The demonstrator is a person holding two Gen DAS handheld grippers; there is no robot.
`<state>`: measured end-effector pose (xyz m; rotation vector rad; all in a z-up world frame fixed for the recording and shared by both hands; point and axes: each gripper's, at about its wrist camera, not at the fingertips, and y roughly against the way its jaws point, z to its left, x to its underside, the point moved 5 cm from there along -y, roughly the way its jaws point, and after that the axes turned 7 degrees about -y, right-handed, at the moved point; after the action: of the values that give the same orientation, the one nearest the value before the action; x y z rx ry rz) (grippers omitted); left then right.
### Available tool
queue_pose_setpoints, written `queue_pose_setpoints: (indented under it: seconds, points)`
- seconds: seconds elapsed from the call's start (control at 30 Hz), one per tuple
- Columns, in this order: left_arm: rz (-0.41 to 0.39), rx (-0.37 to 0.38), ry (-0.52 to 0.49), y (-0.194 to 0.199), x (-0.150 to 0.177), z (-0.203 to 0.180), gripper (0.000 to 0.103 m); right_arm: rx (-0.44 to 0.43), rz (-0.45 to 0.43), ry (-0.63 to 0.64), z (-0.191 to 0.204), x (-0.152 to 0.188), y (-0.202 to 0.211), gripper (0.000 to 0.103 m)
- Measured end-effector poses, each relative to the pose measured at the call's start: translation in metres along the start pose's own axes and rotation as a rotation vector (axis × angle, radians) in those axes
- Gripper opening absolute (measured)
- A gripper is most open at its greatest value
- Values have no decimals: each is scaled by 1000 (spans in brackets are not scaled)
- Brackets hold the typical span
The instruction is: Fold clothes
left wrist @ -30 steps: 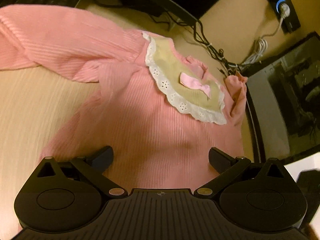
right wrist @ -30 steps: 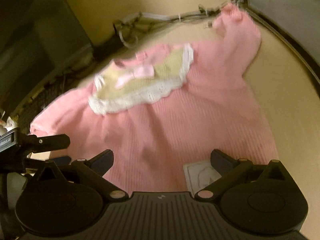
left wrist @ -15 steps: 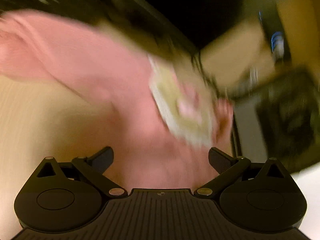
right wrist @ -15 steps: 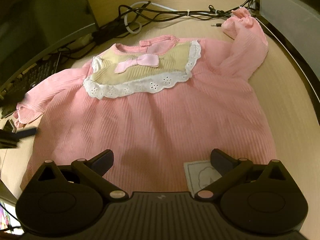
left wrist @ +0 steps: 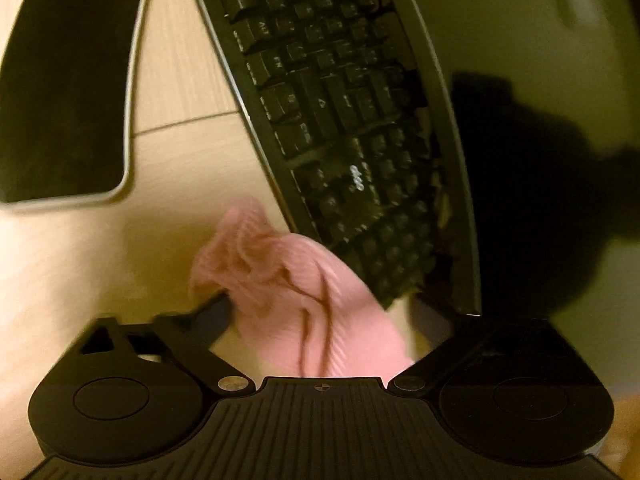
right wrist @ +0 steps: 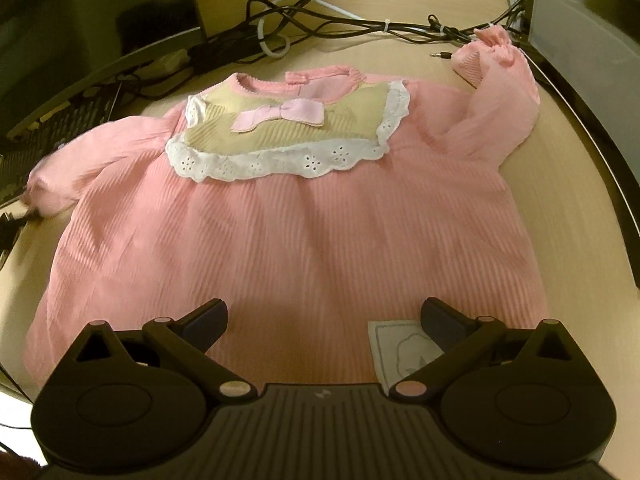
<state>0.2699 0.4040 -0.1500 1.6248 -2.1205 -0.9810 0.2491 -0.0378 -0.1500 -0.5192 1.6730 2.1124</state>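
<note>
Left wrist view: the left hand-held gripper (left wrist: pixel 320 312) sits around the ruffled cuff of a pink sleeve (left wrist: pixel 280 280); its jaws have just been closing with the cuff between them, the left finger touches the fabric, but the right finger is hidden behind cloth and shadow, so a firm clamp cannot be confirmed. Motion blur softens the ribbed knit. Beyond lie a black keyboard (left wrist: pixel 340 120), its far end cut off, and a dark smartphone (left wrist: pixel 68 80) with rounded corners, both on the pale wood-grain desk (left wrist: pixel 180 80). Right wrist view: the pink dress (right wrist: pixel 300 232) lies spread flat, front up, on the desk; its fabric is finely ribbed, with a beige bib (right wrist: pixel 288 120), white eyelet lace trim and a satin pink bow (right wrist: pixel 280 116). The near hem is hidden behind the right hand-held gripper (right wrist: pixel 324 316), whose fingers stand wide apart above the cloth, gripping nothing. A pale sewn label (right wrist: pixel 400 352) is partly covered by the right finger. Tangled cables (right wrist: pixel 320 24) lie behind the collar.
</note>
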Motion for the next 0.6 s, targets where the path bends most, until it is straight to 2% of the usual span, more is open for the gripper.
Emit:
queue_pose_setpoints:
  seconds: [0.13, 0.17, 0.23, 0.37, 0.43, 0.47, 0.5, 0.53, 0.6]
  points:
    - [-62, -41, -206, -7, 1, -22, 26, 7, -9, 29, 2, 3, 0, 103]
    - [-88, -25, -272, -4, 2, -33, 11, 8, -11, 36, 2, 4, 0, 103]
    - [-148, 27, -408, 7, 5, -60, 9, 12, -12, 48, 2, 4, 0, 103]
    - [-353, 193, -774, 67, 21, -127, 9, 18, -18, 60, 3, 3, -1, 103]
    - [-441, 266, -927, 99, 34, -146, 11, 22, -26, 62, 4, 3, -2, 103]
    - [-452, 265, -953, 105, 35, -145, 17, 25, -29, 65, 5, 3, -2, 103]
    - [-455, 255, -967, 108, 35, -142, 36, 30, -33, 69, 6, 3, -3, 103]
    - [-445, 221, -941, 106, 32, -131, 59, 36, -37, 75, 7, 3, -4, 103]
    - [-394, 143, -816, 94, 22, -101, 62, 47, -42, 85, 8, 4, -5, 103]
